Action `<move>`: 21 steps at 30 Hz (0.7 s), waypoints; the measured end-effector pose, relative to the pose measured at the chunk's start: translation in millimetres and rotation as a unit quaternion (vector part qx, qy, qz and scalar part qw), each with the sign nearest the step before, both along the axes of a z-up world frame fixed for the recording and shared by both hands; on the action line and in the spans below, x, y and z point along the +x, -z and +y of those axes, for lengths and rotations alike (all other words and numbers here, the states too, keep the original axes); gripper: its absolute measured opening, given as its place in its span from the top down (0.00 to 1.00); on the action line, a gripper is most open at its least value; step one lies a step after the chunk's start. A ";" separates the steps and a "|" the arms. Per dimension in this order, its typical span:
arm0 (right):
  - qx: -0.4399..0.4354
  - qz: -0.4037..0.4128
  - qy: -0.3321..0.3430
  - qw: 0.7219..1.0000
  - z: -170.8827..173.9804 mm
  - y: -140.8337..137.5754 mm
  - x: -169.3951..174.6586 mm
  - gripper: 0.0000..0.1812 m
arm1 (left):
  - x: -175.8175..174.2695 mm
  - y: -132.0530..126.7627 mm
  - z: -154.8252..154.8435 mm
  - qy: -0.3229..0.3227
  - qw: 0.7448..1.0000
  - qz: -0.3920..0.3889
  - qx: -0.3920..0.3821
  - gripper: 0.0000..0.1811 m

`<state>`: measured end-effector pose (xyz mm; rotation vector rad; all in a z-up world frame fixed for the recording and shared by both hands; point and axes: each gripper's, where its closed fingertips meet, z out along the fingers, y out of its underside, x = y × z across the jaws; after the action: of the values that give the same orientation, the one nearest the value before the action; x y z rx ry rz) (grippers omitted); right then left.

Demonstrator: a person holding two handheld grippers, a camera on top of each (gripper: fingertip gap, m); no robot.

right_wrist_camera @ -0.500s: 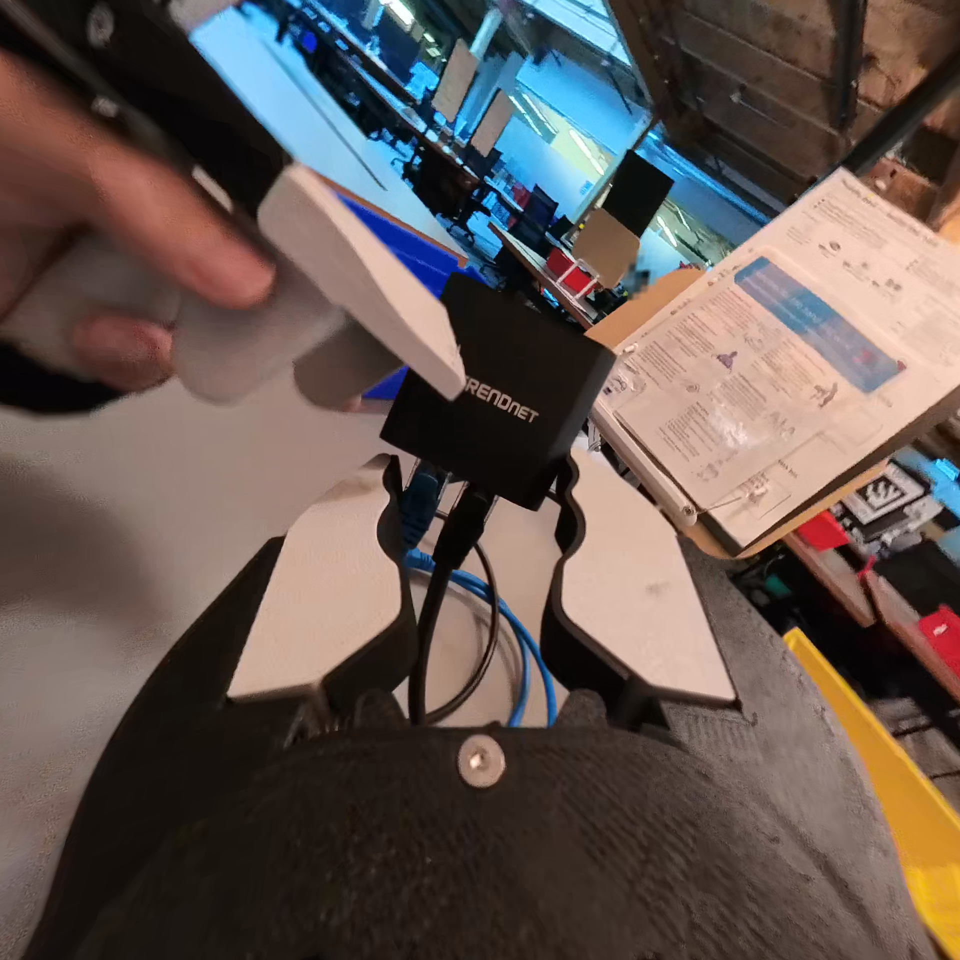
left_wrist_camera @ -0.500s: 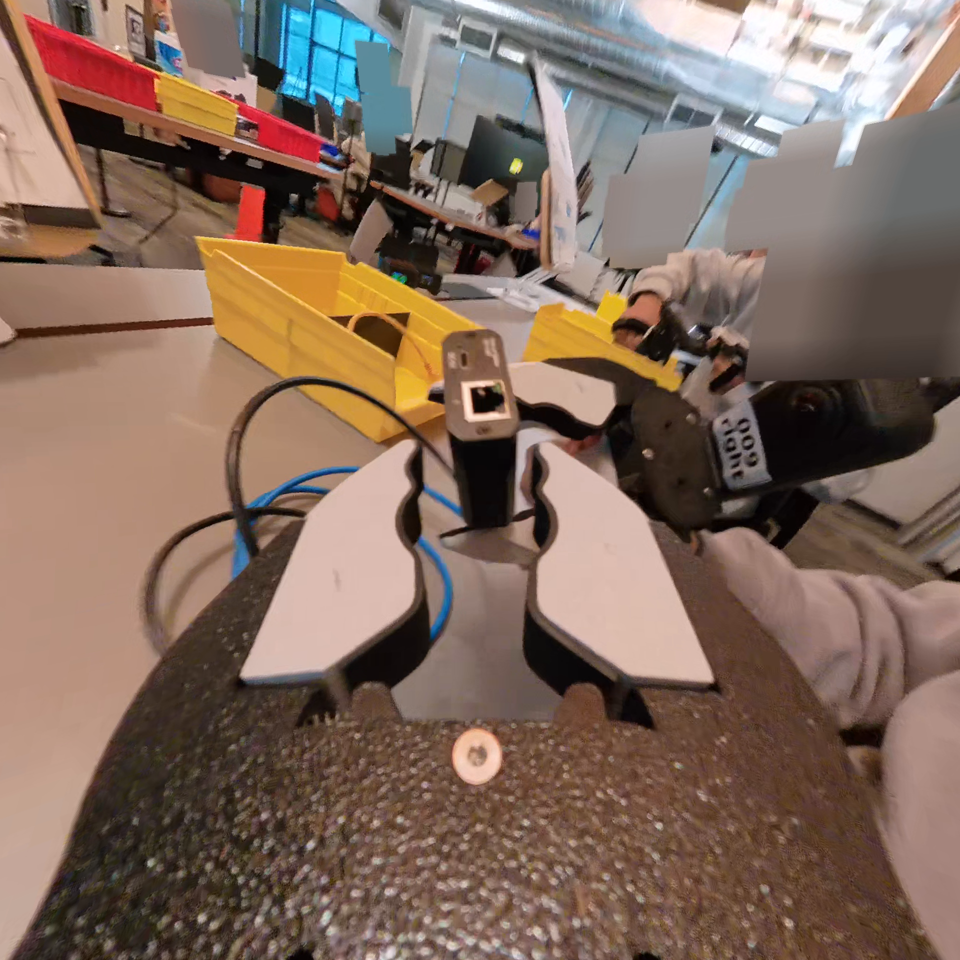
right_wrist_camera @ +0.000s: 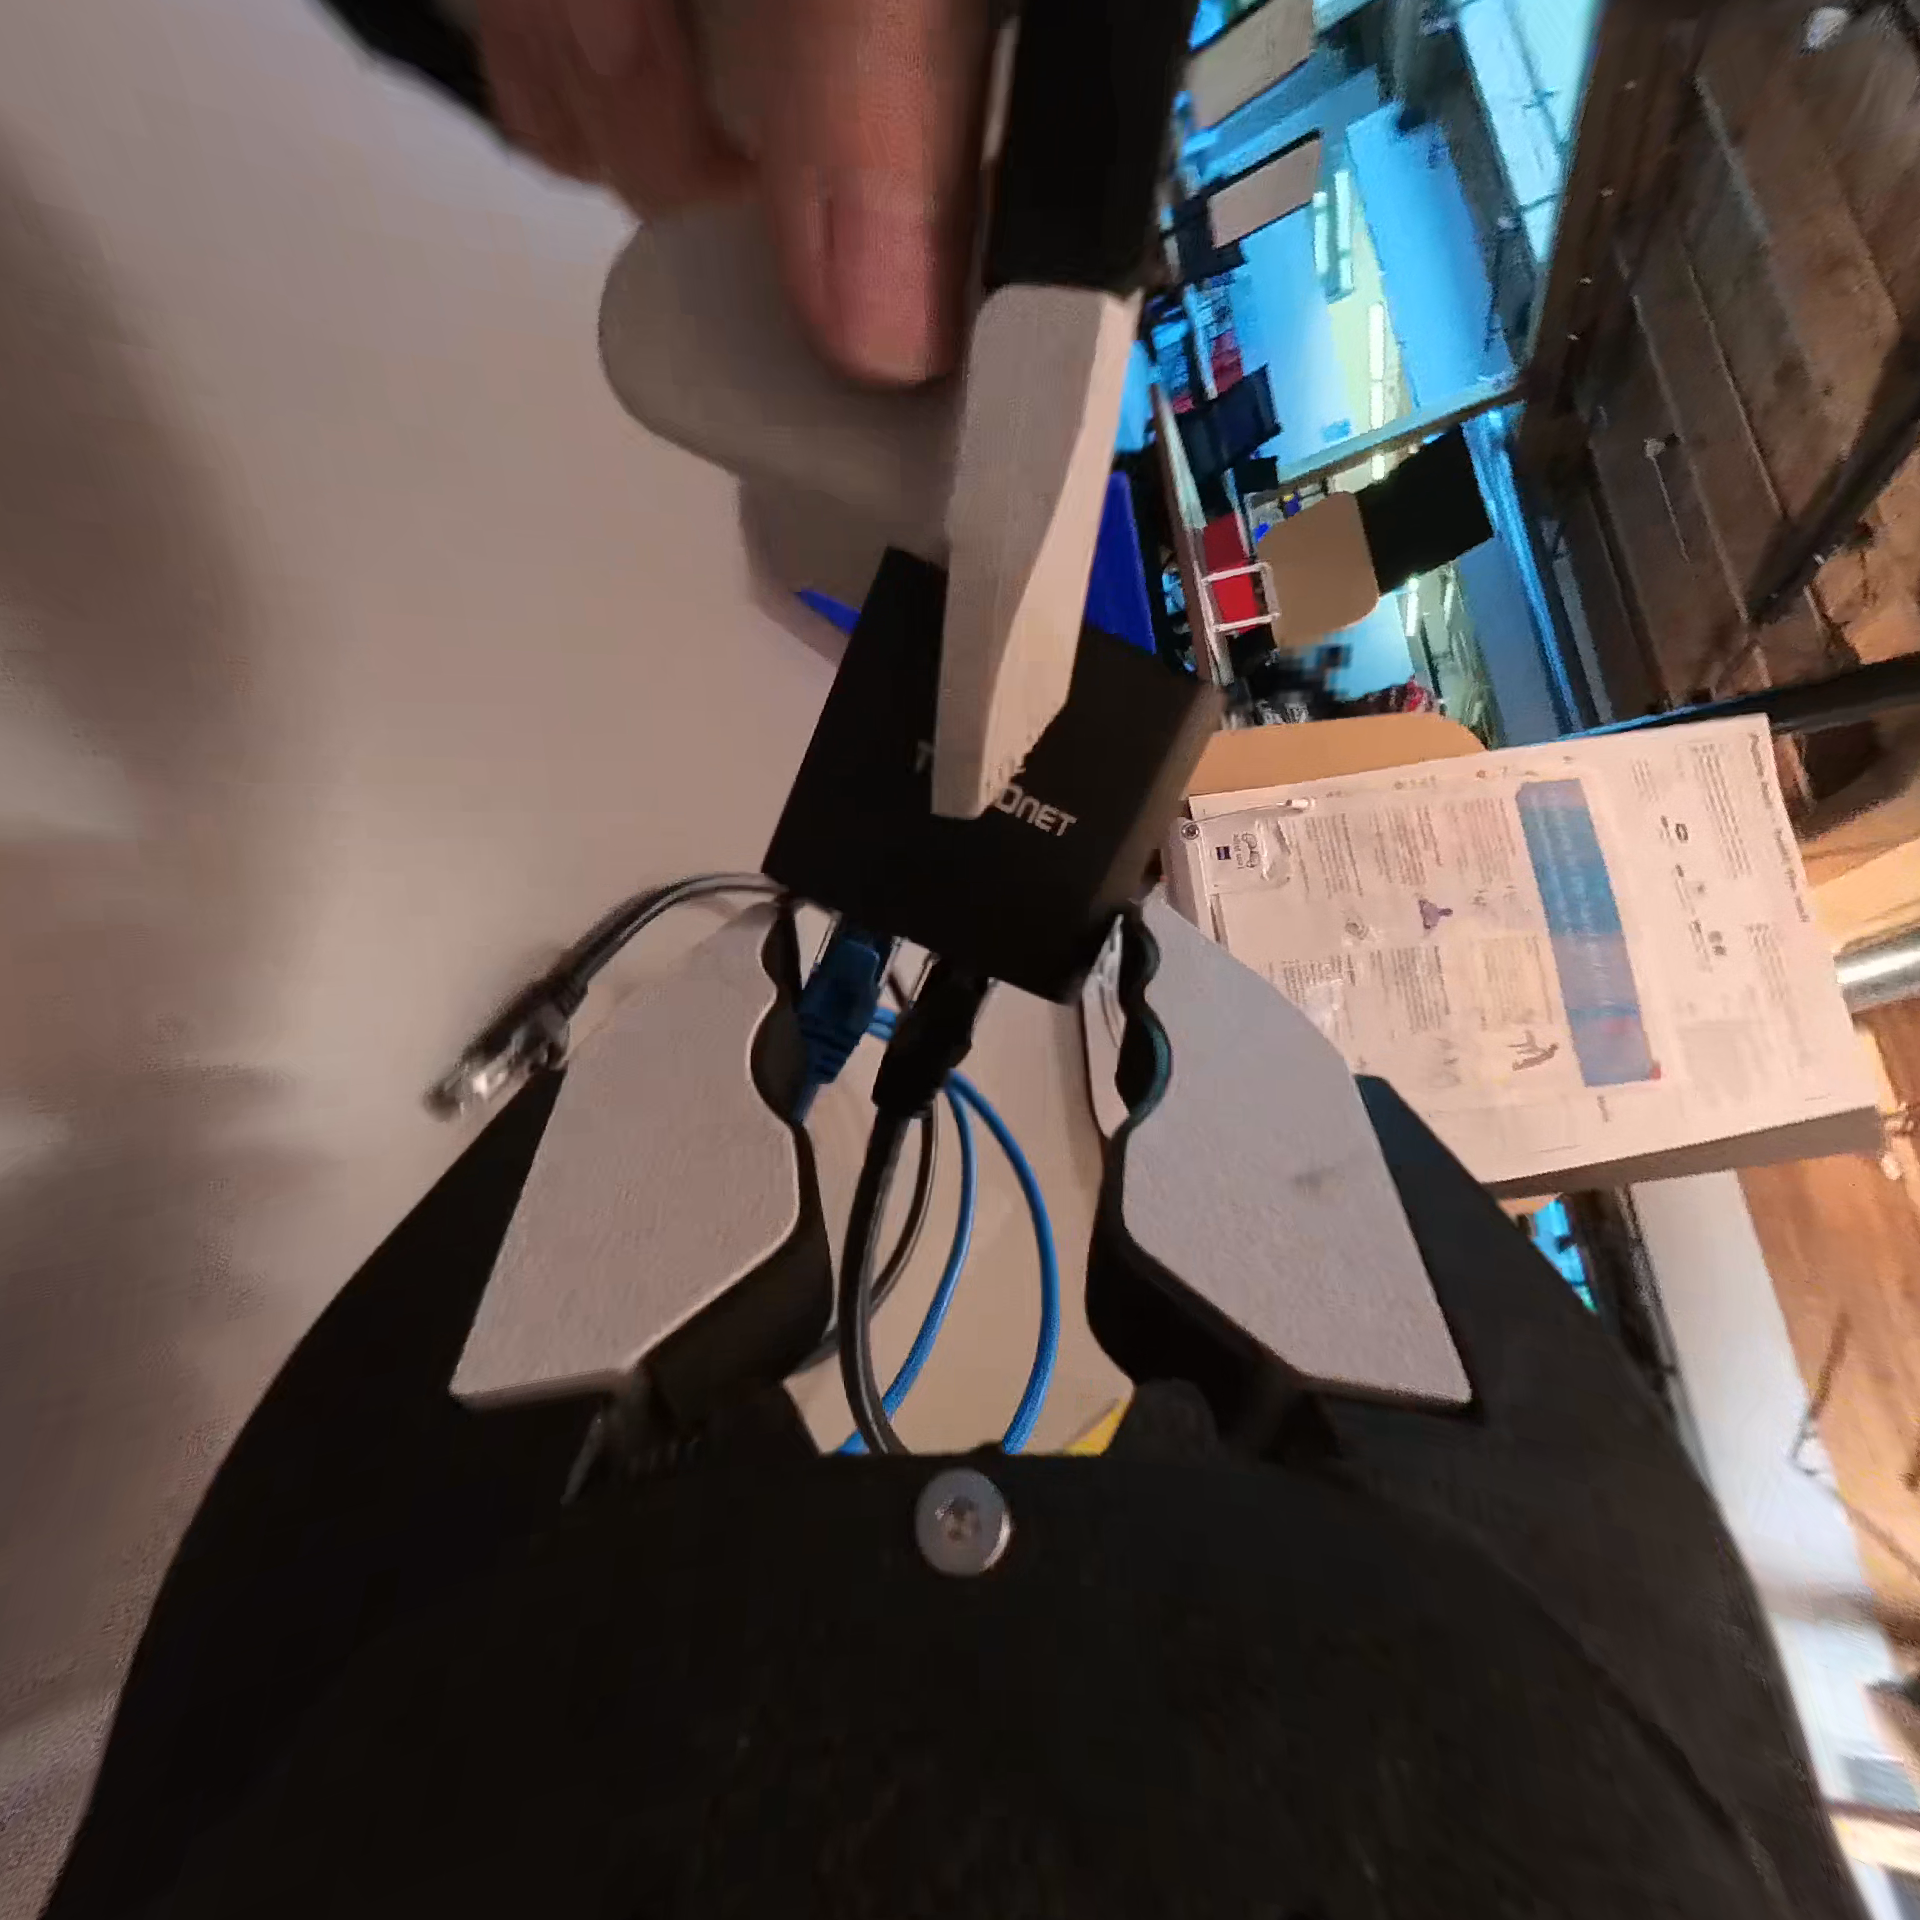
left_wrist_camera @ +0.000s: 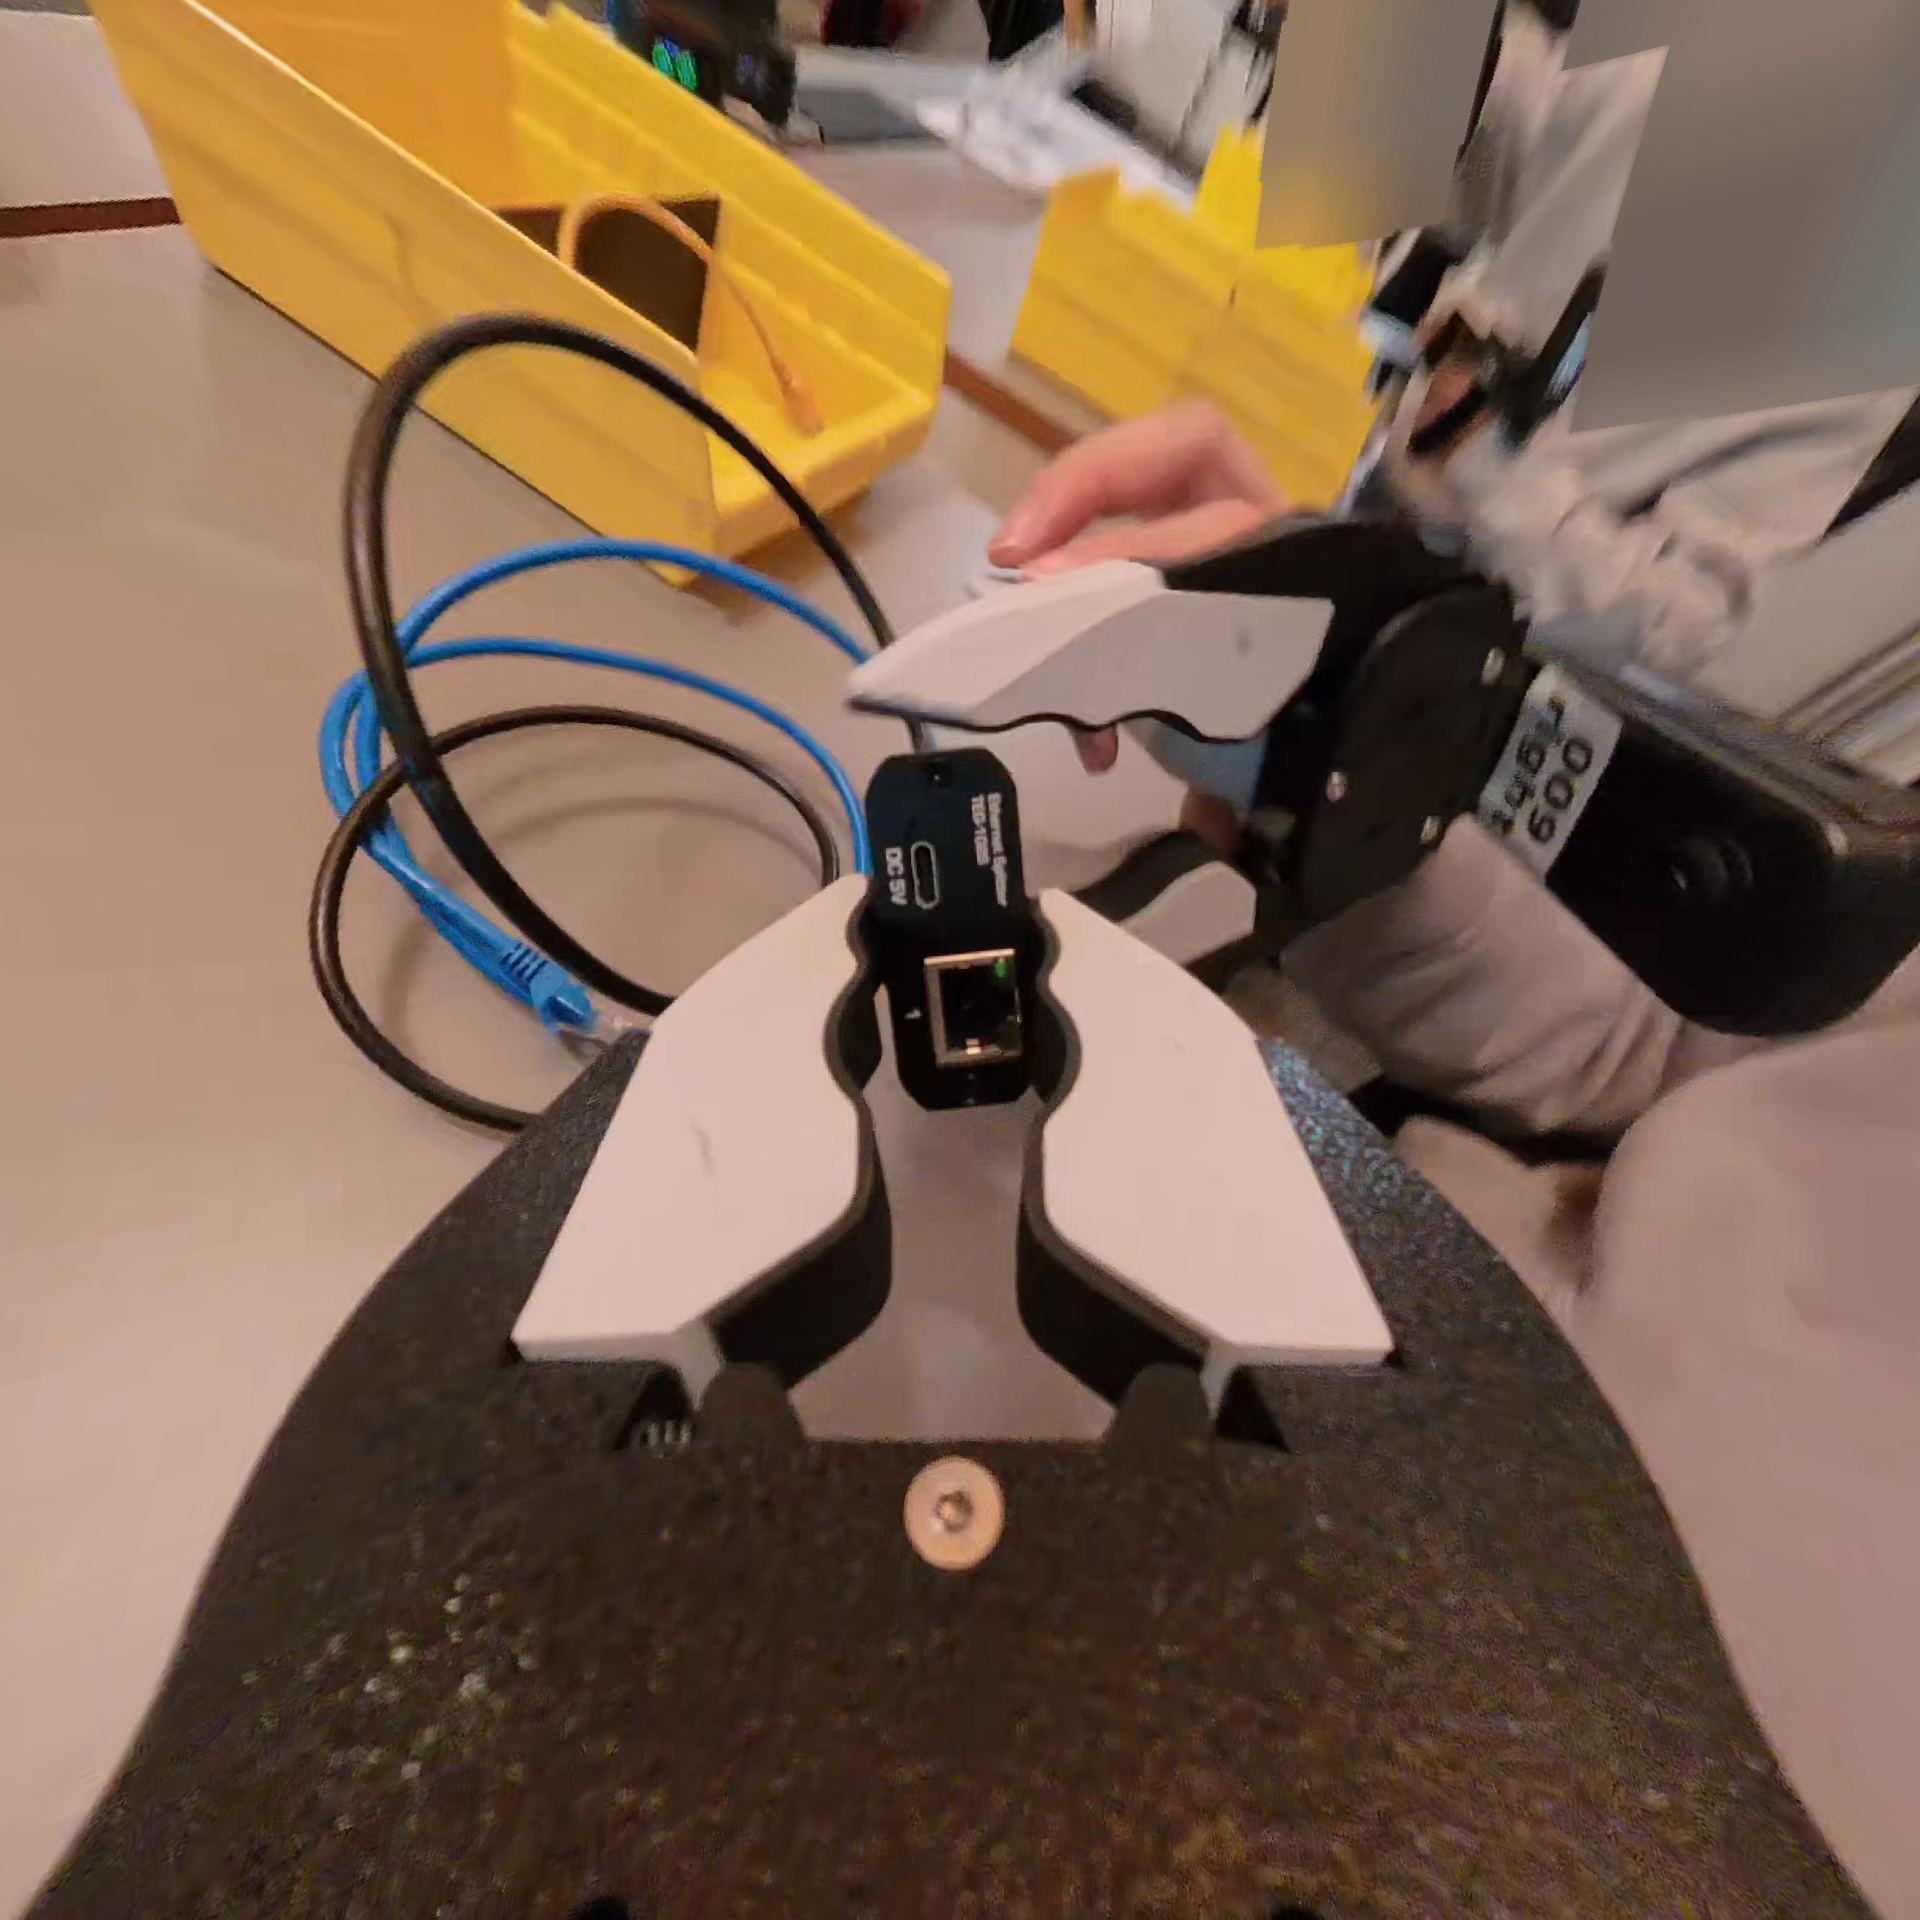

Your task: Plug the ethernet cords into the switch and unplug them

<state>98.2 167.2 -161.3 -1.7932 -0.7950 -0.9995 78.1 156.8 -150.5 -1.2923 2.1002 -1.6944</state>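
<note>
Item: black switch [left_wrist_camera: 951, 940], pinched between the left gripper [left_wrist_camera: 954, 914] fingers, long axis at 12 o'clock, empty port facing back; blue cord [right_wrist_camera: 836, 1003] and black cord [right_wrist_camera: 925, 1039] plugged in at its far end; right gripper [right_wrist_camera: 956, 935] spread wide, empty, nearest those plugs.

Beige table [left_wrist_camera: 156, 727]: yellow bins [left_wrist_camera: 436, 260], coiled cables [left_wrist_camera: 416, 790].

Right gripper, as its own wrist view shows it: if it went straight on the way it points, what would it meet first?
Probably the blue plug and black plug seated in the switch, which the left gripper holds. The right gripper stands open around them; depth is unclear.
</note>
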 end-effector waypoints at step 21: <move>-0.065 0.142 -0.040 0.987 -25.4 9.3 -2.5 0.67 | 8.9 12.6 -12.0 0.061 0.991 -0.120 0.023 0.67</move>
<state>95.6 141.7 -170.6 -1.9454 -0.7590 -0.6331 87.0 144.8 -163.1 -0.9130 2.0987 -1.7383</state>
